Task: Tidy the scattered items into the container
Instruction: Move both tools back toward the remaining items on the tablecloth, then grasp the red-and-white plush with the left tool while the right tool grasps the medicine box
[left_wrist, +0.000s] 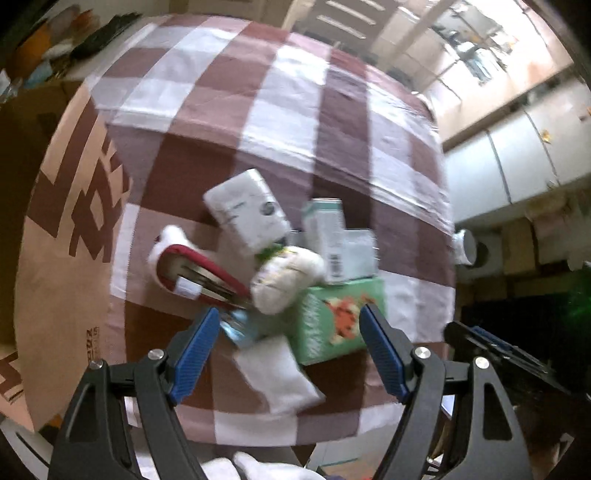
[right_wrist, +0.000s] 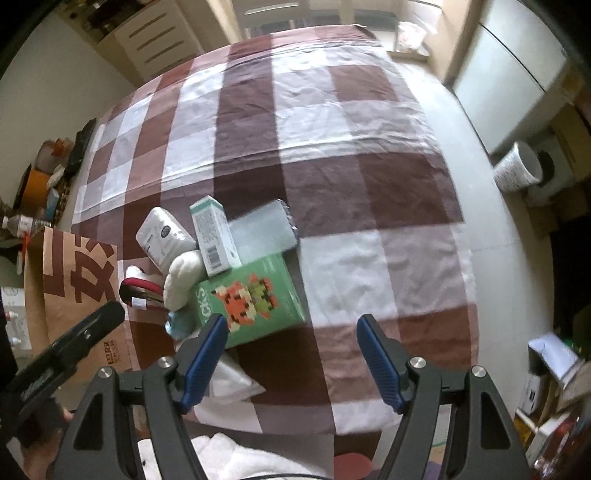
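Observation:
Scattered items lie in a heap on the checked cloth: a green box with a pixel figure, a white tissue pack, a pale teal carton, a white plush toy, a red pouch and a flat white packet. A brown cardboard box stands to the left. My left gripper is open, hovering above the heap's near side. My right gripper is open and empty above the cloth, right of the heap.
The checked cloth stretches far behind the heap. A silvery flat packet lies behind the green box. A white bin stands on the floor at the right. Clutter lines the left edge.

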